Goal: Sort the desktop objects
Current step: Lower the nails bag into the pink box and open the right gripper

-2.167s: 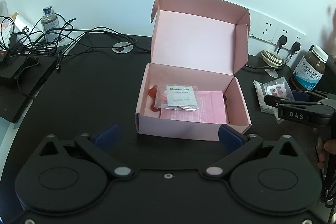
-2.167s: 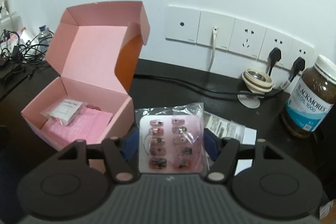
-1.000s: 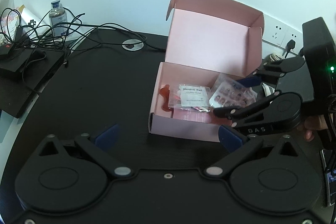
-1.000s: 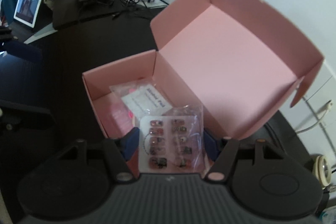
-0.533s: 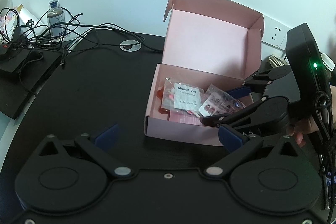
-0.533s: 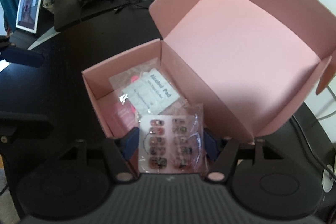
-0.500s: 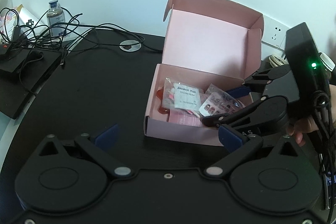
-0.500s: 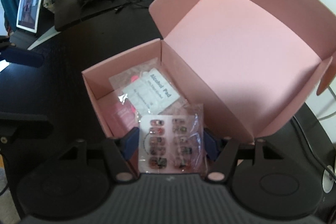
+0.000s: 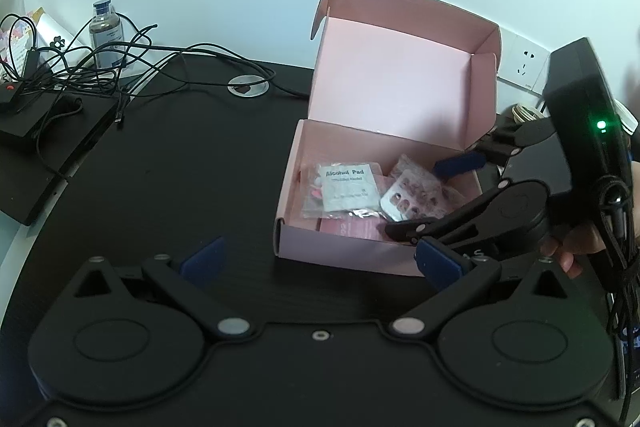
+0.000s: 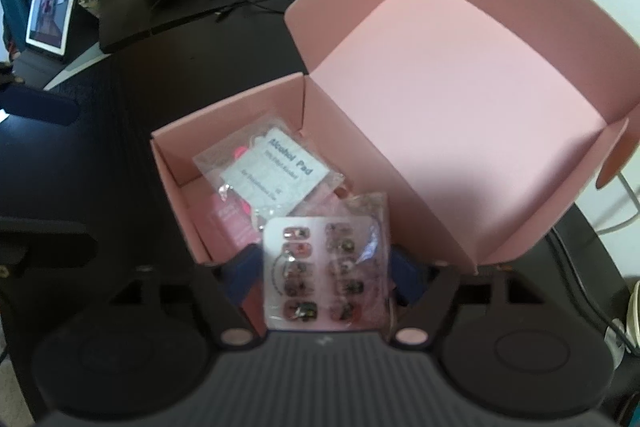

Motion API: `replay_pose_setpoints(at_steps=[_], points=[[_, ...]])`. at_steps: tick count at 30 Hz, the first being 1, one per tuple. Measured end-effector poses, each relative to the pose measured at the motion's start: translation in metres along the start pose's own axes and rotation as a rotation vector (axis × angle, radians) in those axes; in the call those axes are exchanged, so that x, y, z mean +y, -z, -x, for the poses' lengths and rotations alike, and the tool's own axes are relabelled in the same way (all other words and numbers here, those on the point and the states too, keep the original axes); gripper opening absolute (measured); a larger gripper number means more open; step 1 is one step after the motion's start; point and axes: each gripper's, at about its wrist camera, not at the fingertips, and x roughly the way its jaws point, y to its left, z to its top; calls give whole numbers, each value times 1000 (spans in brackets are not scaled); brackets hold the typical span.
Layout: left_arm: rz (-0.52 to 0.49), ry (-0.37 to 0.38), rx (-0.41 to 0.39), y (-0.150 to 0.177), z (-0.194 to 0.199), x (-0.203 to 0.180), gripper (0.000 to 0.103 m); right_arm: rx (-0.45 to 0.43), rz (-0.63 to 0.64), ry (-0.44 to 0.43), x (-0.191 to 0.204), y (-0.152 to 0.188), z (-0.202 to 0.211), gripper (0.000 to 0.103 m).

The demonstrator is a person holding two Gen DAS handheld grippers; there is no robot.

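An open pink box (image 9: 344,247) (image 10: 460,75) stands on the black desk with its lid up. Inside lie an alcohol pad packet (image 9: 346,187) (image 10: 280,171) and pink paper. My right gripper (image 10: 326,273) (image 9: 444,195) reaches over the box's right end with a clear bag of press-on nails (image 10: 328,271) (image 9: 412,195) between its fingers; the jaws now stand slightly wider than the bag, and the bag rests low in the box. My left gripper (image 9: 320,259) is open and empty, in front of the box.
Tangled cables and a small bottle (image 9: 105,31) sit at the desk's back left beside a black device (image 9: 36,131). A tablet (image 10: 54,7) stands further left. Wall sockets (image 9: 524,63) are behind the box. A round cable grommet (image 9: 247,87) is in the desk.
My right gripper carried the nail bag from the desk's right side into the box and lowered it. Its fingers have now spread a little. The left gripper stayed put.
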Motion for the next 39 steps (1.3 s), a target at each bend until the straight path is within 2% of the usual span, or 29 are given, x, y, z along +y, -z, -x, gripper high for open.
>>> replay_pose_setpoints(at_steps=[4,10,13,16,21,22,27,29,33,39], points=[[3,-4,-2,0,1,0,103,-32,-7,-19,-2,0,11,85],[8,-3,-19,-1,4,1,103,-107,-31,2,-2,2,29,89],[11,-5,-19,-2,4,2,103,-156,-52,52,4,1,34,95],[12,-10,-16,-2,4,2,103,-210,-51,86,10,8,45,97],[1,-17,-14,-3,4,0,103,-265,-65,201,25,23,59,99],[0,-17,-12,-3,4,0,103,-274,-86,227,26,28,63,102],[-9,-21,-9,-4,3,-4,103,-276,-251,386,25,57,79,102],[-18,-22,-8,-5,2,-7,103,-275,-338,424,23,71,85,102],[-45,-24,-9,-6,1,-17,103,-257,-445,461,24,99,94,102],[-99,-5,-10,-5,0,-38,103,-242,-531,497,32,131,106,102]])
